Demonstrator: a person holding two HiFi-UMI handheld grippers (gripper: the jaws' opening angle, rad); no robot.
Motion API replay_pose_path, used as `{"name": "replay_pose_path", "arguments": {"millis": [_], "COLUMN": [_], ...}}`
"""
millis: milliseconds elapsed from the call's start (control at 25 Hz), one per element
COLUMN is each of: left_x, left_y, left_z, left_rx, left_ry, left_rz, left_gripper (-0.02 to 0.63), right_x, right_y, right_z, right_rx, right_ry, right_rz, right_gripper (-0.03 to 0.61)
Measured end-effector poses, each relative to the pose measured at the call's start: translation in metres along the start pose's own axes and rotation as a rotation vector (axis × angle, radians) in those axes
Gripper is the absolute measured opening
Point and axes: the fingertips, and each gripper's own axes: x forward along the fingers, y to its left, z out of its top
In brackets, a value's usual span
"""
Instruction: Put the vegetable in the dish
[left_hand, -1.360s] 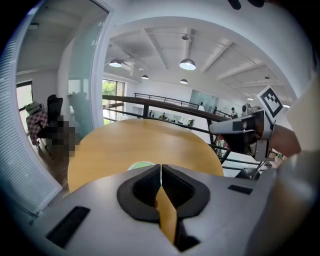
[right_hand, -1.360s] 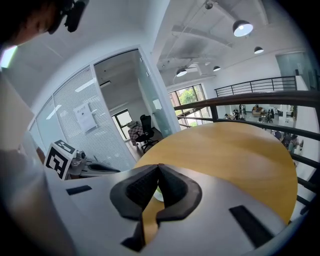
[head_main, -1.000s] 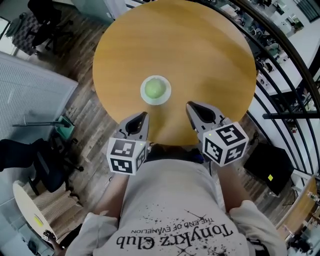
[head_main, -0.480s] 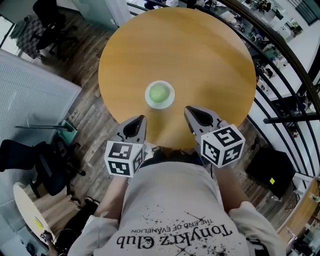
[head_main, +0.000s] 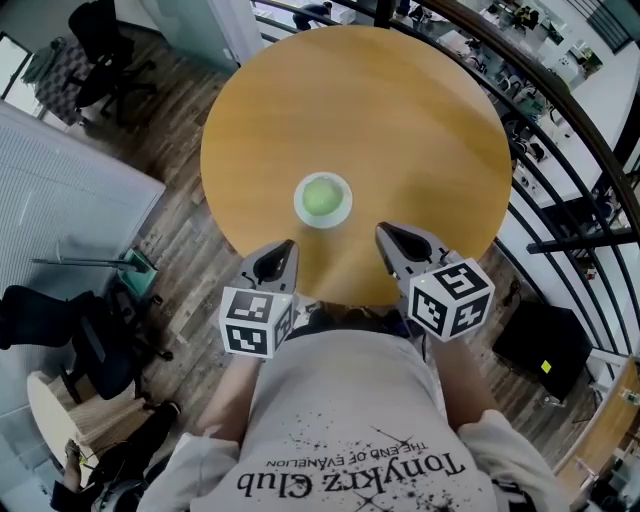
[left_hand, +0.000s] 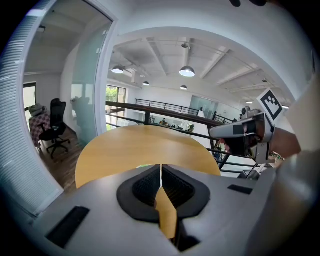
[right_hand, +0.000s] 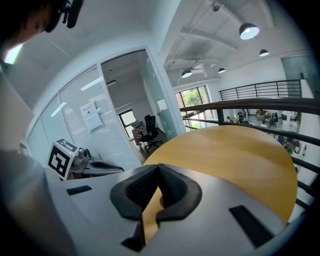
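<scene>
The round green vegetable (head_main: 321, 197) rests in the small white circular dish (head_main: 344, 213) on the smooth round wooden counter (head_main: 400, 120). The left tool (head_main: 284, 248) and the right tool (head_main: 384, 233), ribbed black pads (left_hand: 144, 187) pressed together, grip nothing, at the counter's near edge.

surface: round wooden table (head_main: 420, 120) | on it: white dish (head_main: 300, 204), toward near edge

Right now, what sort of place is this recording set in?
Probably an open-plan office, perhaps on an upper floor: a black office chair on wood flooring, a black railing behind the round table, and a glass partition closing off a side room.
</scene>
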Motion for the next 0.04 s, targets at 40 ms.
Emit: {"name": "replay_pose_path", "arguments": {"millis": [40], "left_x": [-0.0017], "left_y": [0.0010], "left_z": [-0.0010], "left_rx": [0.003], "left_ry": [0.002], "left_rz": [-0.001], "left_gripper": [0.029], "right_x": [-0.0002], "right_y": [0.0021], "right_z": [-0.0005], "right_rx": [0.001], "right_ry": [0.000], "right_rz": [-0.001], "right_gripper": [0.021]}}
